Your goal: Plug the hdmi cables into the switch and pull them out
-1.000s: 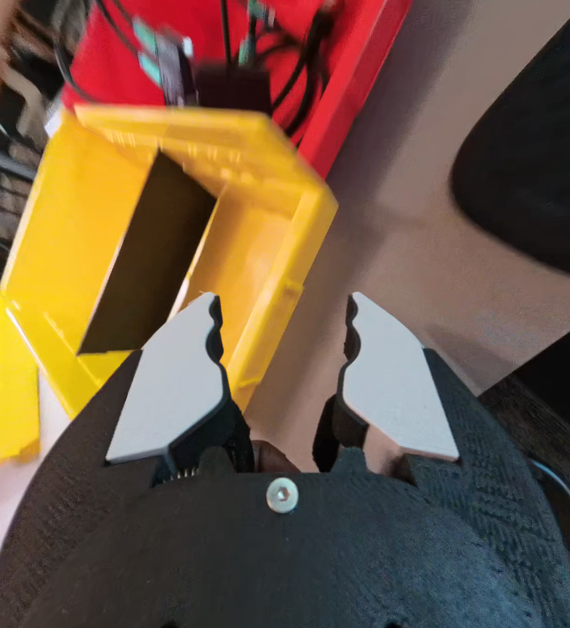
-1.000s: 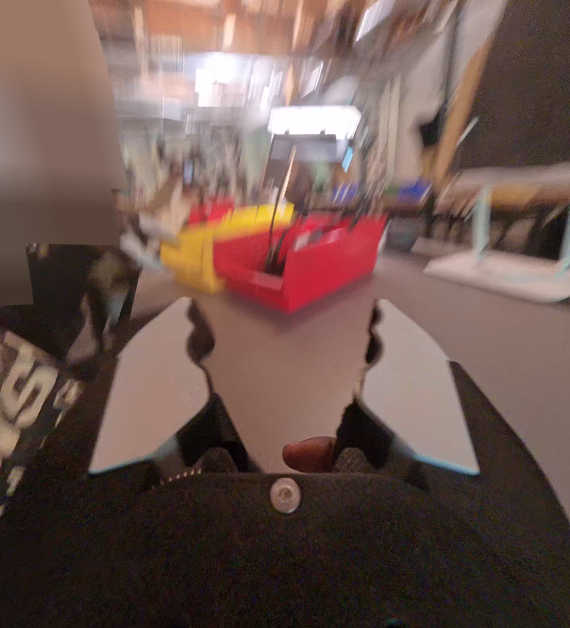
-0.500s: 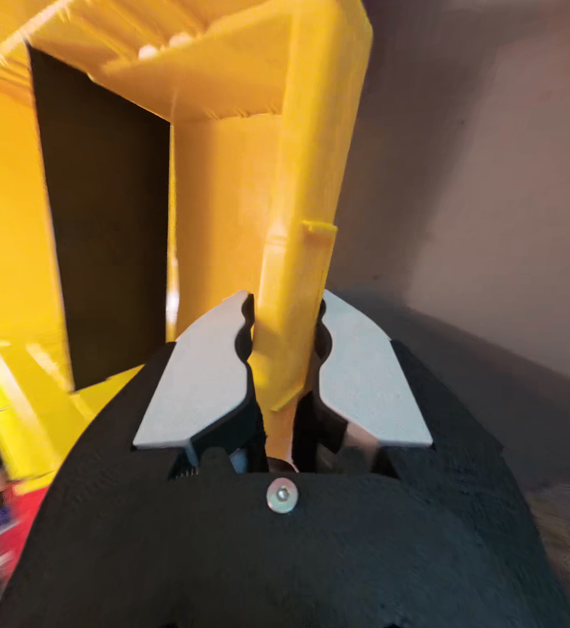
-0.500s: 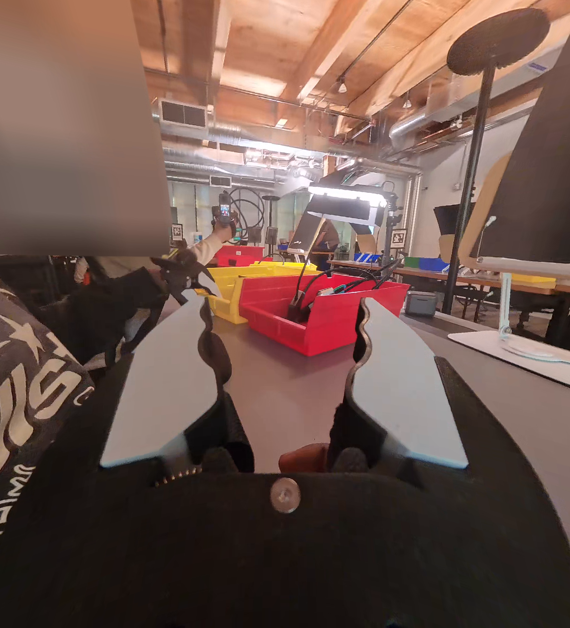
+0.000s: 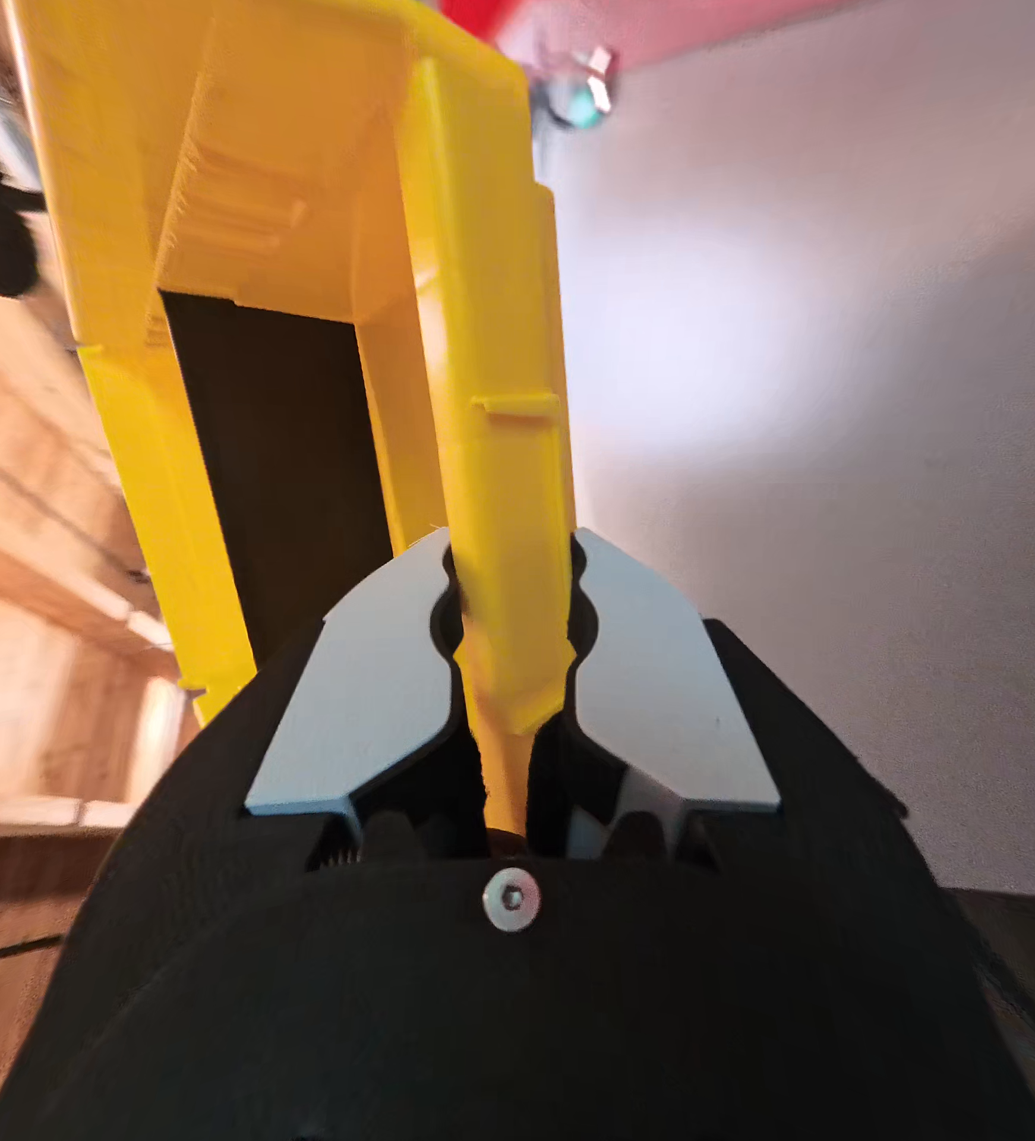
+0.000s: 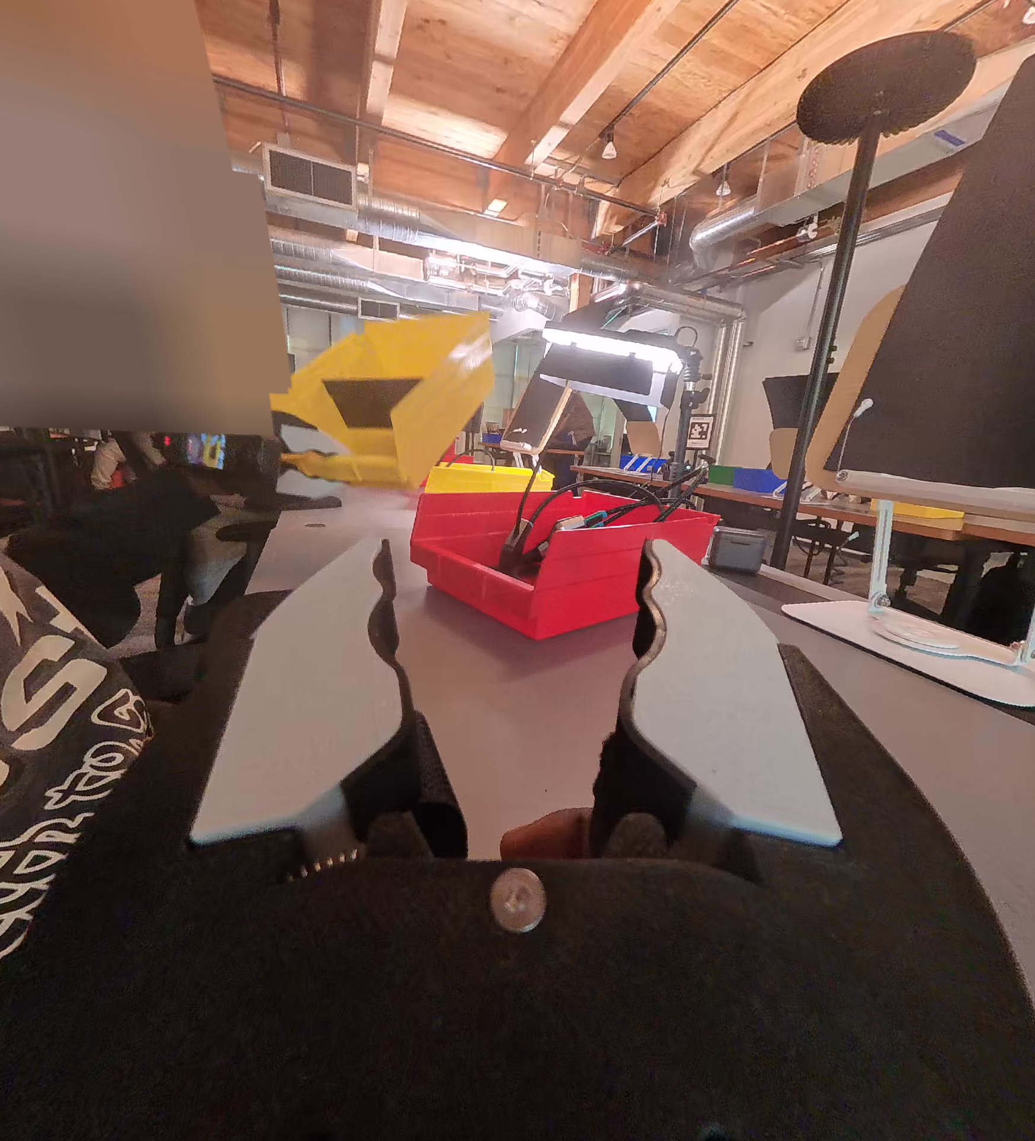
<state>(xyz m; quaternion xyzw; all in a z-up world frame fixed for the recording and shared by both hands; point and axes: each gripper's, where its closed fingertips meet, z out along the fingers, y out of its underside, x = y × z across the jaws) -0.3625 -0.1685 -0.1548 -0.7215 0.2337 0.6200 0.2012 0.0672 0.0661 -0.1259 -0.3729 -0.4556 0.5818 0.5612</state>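
My left gripper (image 5: 512, 608) is shut on the side wall of a yellow plastic bin (image 5: 317, 259) and holds it tilted up in the air. The same yellow bin (image 6: 398, 401) shows lifted at the left in the right wrist view. A red bin (image 6: 564, 555) sits on the grey table (image 6: 515, 697) and holds black cables (image 6: 540, 506) and a small device; the switch itself is not clear. My right gripper (image 6: 512, 593) is open and empty, low over the table, short of the red bin.
A second yellow bin (image 6: 484, 478) stands behind the red one. A white stand (image 6: 935, 636) with a black panel is at the right. A person's patterned sleeve (image 6: 21, 710) is at the left. A black pole stand (image 6: 823, 370) rises behind.
My left gripper closed on the yellow bin's wall and lifted it off the table, tilting it. My right gripper stayed open and moved a little closer to the red bin.
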